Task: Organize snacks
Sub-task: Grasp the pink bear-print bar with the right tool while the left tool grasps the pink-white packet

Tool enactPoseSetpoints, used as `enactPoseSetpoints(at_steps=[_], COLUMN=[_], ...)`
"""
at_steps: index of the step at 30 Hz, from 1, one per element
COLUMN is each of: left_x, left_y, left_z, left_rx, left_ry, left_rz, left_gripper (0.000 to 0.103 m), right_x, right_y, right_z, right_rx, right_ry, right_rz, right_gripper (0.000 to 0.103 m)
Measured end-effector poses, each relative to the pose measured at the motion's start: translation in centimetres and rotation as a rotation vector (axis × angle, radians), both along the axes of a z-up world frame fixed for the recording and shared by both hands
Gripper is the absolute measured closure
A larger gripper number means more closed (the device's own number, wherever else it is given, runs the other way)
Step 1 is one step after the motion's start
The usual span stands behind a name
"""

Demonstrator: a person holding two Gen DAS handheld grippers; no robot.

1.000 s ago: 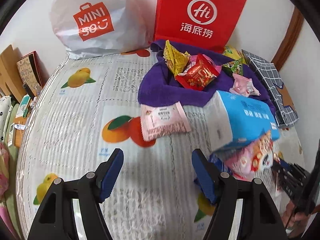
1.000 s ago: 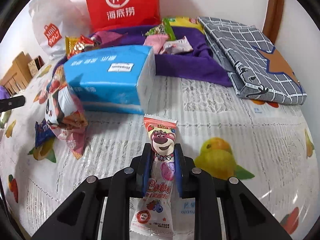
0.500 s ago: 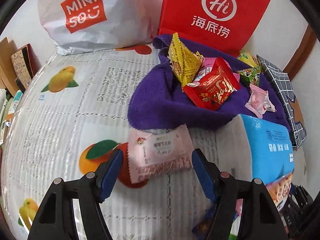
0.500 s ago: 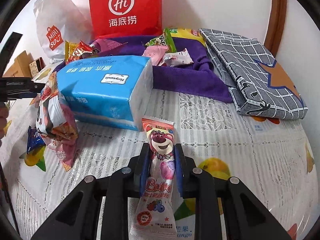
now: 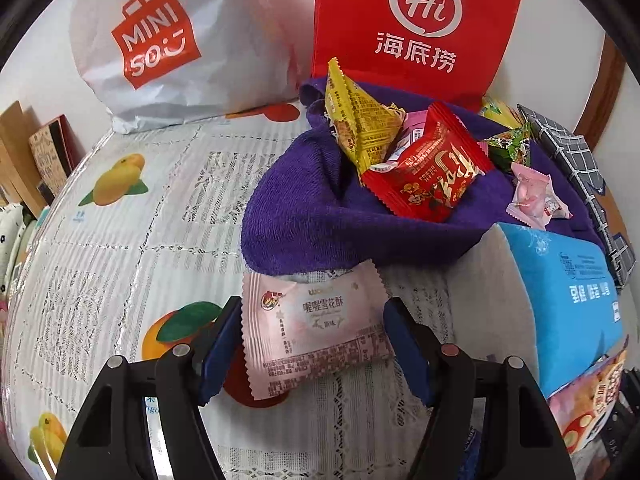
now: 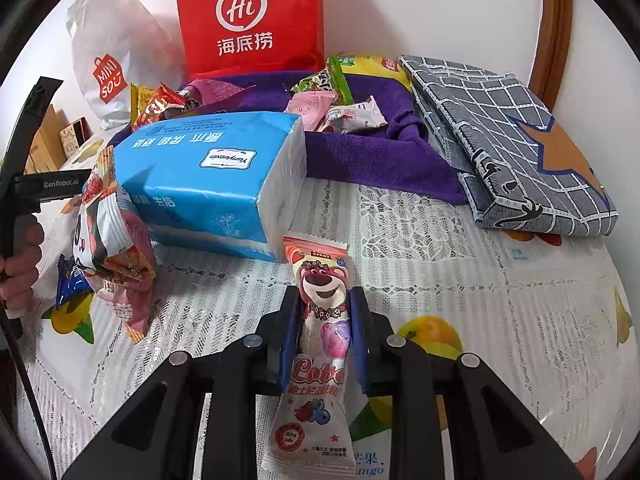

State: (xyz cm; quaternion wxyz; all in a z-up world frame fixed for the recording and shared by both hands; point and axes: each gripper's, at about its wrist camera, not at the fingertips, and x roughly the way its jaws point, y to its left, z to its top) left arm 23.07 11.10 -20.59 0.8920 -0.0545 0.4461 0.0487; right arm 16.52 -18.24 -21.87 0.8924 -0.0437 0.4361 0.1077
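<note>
A pink snack packet lies flat on the fruit-print tablecloth, just in front of a purple towel. My left gripper is open, with one finger on each side of the packet. The towel bears several snacks, among them a red packet and a yellow one. My right gripper is shut on a long bear-print snack packet, which pokes out forward and hangs below the fingers.
A blue tissue pack lies mid-table with a panda snack bag leaning at its left end. A red paper bag and a white shopping bag stand at the wall. A folded grey checked cloth lies at the right.
My left gripper has moved forward and down to the pink packet, which now sits between its fingers. The right gripper has stayed put with the bear packet.
</note>
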Motion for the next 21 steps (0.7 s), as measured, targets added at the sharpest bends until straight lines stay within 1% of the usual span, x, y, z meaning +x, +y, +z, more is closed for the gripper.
enactPoseSetpoints(at_steps=[2, 3, 5, 7, 11, 16, 21], left_x=[-0.18, -0.29, -0.44, -0.61, -0.66, -0.74, -0.79], left_y=[-0.04, -0.08, -0.12, -0.27, -0.57, -0.35, -0.43], left_z=[0.01, 0.02, 0.00, 0.03, 0.12, 0.12, 0.11], left_rx=[0.006, 0.005, 0.010, 0.013, 0.026, 0.008, 0.011], left_ry=[-0.010, -0.018, -0.029, -0.039, -0.044, -0.047, -0.045], left_rz=[-0.001, -0.004, -0.002, -0.011, -0.013, -0.006, -0.001], left_gripper=[0.038, 0.042, 0.044, 0.053, 0.055, 0.055, 0.054], right_x=[-0.01, -0.01, -0.01, -0.01, -0.05, -0.08, -0.07], right_y=[0.04, 0.03, 0.04, 0.03, 0.09, 0.12, 0.13], right_z=[-0.01, -0.02, -0.01, 0.00, -0.01, -0.04, -0.03], right_rx=[-0.003, -0.004, -0.003, -0.006, -0.011, -0.010, -0.008], right_ry=[-0.001, -0.001, -0.001, -0.001, -0.003, -0.003, -0.002], right_rz=[0.001, 0.001, 0.001, 0.002, 0.004, 0.004, 0.004], right_gripper=[0.079, 0.079, 0.079, 0.079, 0.078, 0.078, 0.078])
